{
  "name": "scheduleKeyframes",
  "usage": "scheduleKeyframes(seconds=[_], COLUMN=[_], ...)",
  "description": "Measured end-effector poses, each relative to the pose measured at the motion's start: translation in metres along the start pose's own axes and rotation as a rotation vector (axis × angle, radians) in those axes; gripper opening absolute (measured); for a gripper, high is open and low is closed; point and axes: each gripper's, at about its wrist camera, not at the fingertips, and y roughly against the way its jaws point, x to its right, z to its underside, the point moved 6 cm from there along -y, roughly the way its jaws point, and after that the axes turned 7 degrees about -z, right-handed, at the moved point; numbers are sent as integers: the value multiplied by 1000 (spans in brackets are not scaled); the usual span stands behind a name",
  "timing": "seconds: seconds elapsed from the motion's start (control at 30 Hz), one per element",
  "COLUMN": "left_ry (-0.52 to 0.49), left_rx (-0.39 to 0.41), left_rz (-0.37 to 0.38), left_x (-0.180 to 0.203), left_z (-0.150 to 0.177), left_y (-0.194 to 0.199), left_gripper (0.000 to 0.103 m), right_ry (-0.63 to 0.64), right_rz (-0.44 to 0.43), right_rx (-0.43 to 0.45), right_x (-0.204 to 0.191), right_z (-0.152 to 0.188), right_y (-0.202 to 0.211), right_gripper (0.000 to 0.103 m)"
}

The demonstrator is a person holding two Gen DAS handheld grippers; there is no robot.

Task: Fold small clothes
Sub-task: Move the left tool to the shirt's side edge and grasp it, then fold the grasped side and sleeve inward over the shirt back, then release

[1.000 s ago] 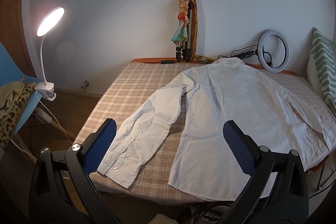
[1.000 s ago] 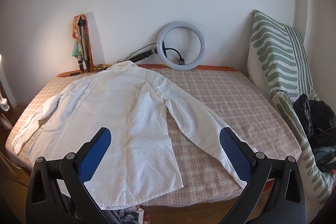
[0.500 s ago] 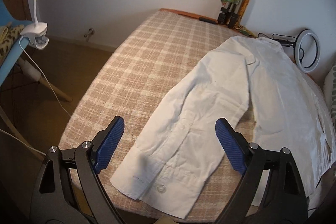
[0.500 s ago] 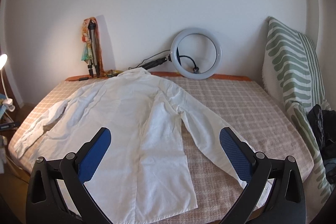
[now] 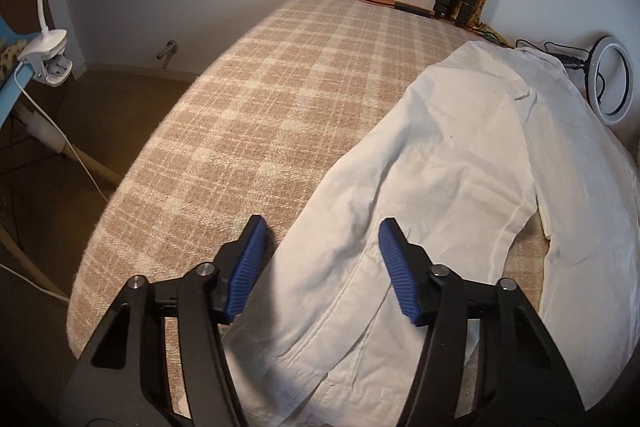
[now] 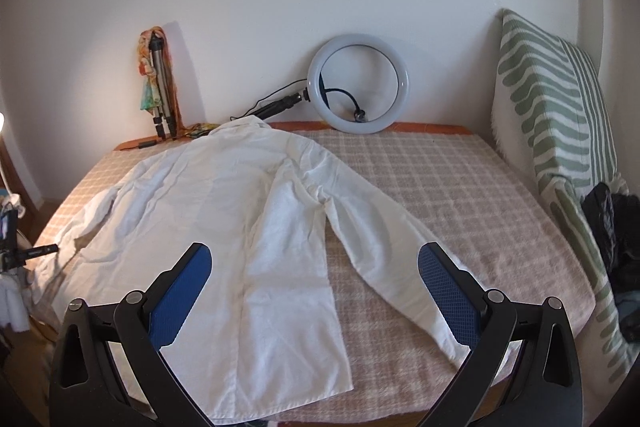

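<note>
A white long-sleeved shirt (image 6: 240,195) lies spread flat on a plaid bed cover (image 6: 460,187), collar toward the wall. In the left wrist view my left gripper (image 5: 322,227) sits low over the shirt's left sleeve (image 5: 340,267), close to the cuff. Its jaws are closing with the sleeve cloth between them, and the blue pads (image 5: 248,267) still stand apart from it. My right gripper (image 6: 315,253) hovers open above the shirt's lower hem, with the right sleeve (image 6: 384,247) running under its right finger. It holds nothing.
A ring light (image 6: 358,85) and a folded tripod (image 6: 160,87) lean on the back wall. A green striped cushion (image 6: 560,115) and dark clothes (image 6: 612,227) line the right side. A clip lamp (image 5: 44,51) and floor lie past the bed's left edge.
The left gripper dropped down and forward over the left sleeve, and its jaws narrowed around it. The right gripper shifted slightly, so the shirt looks a little nearer.
</note>
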Motion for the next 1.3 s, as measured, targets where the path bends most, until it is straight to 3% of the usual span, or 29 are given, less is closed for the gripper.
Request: scheduleKeyframes(seconds=[0.07, 0.13, 0.37, 0.47, 0.7, 0.87, 0.93, 1.1, 1.23, 1.3], left_ry=[-24, -46, -89, -109, -92, -81, -79, -113, -175, -199], left_rx=[-6, -24, -31, -14, 12, 47, 62, 102, 145, 153], left_rz=[36, 48, 80, 93, 150, 191, 211, 257, 279, 301], left_x=[9, 16, 22, 28, 43, 58, 65, 94, 124, 141], left_z=[-2, -6, -16, -23, -37, -46, -47, -44, -36, -29], left_y=[1, 0, 11, 21, 38, 51, 58, 79, 96, 102], left_gripper=[20, 4, 0, 0, 0, 0, 0, 0, 0, 0], right_ry=[22, 48, 198, 286, 238, 312, 307, 254, 246, 223], right_rz=[8, 10, 13, 57, 152, 335, 353, 267, 67, -45], right_rx=[6, 10, 8, -1, -26, -15, -18, 7, -35, -73], right_x=[0, -3, -29, -35, 13, 50, 58, 47, -3, -29], right_z=[-7, -15, -31, -38, -50, -65, -73, -82, -69, -60], right_y=[-3, -11, -37, -55, -70, -80, -81, -72, -75, -79], right_gripper=[102, 102, 102, 101, 100, 95, 95, 95, 90, 79])
